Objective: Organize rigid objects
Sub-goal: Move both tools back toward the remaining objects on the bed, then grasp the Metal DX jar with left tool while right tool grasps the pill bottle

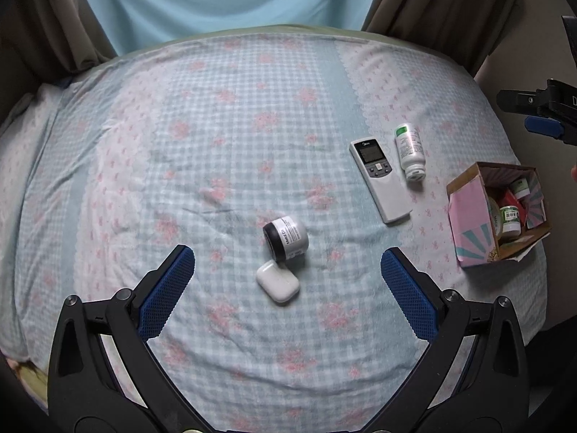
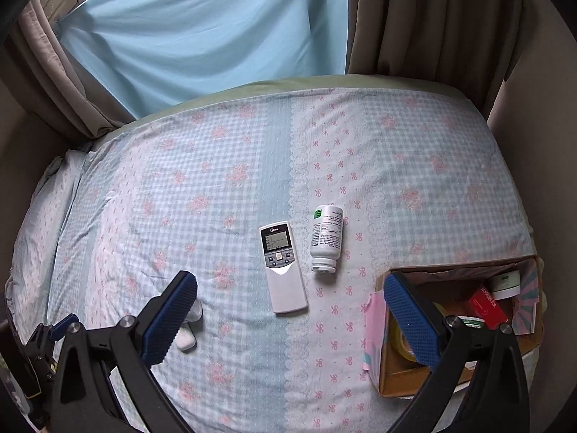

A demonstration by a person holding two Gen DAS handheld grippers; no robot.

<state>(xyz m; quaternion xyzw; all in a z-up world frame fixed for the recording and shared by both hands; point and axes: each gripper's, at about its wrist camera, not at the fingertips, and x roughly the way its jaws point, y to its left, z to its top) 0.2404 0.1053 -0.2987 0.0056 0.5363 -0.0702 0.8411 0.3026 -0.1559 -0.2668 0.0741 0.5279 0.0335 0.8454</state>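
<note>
A grey jar with a black lid [image 1: 285, 240] lies on its side on the bed, touching a white earbud case [image 1: 277, 280] just in front of it. My left gripper [image 1: 287, 263] is open and empty, hovering with both between its fingers. A white remote [image 1: 380, 179] [image 2: 282, 266] and a white pill bottle [image 1: 409, 151] [image 2: 326, 239] lie side by side further right. My right gripper [image 2: 290, 287] is open and empty above the remote's near end. The cardboard box [image 1: 468, 216] [image 2: 391, 371] holds several jars and a red packet.
The bed has a blue-and-pink checked sheet [image 1: 216, 126]. A light blue curtain [image 2: 202, 36] and brown curtains [image 2: 432, 18] hang behind it. The right gripper also shows at the left wrist view's right edge [image 1: 541, 122]. The earbud case peeks out beside my right gripper's left finger [image 2: 186, 339].
</note>
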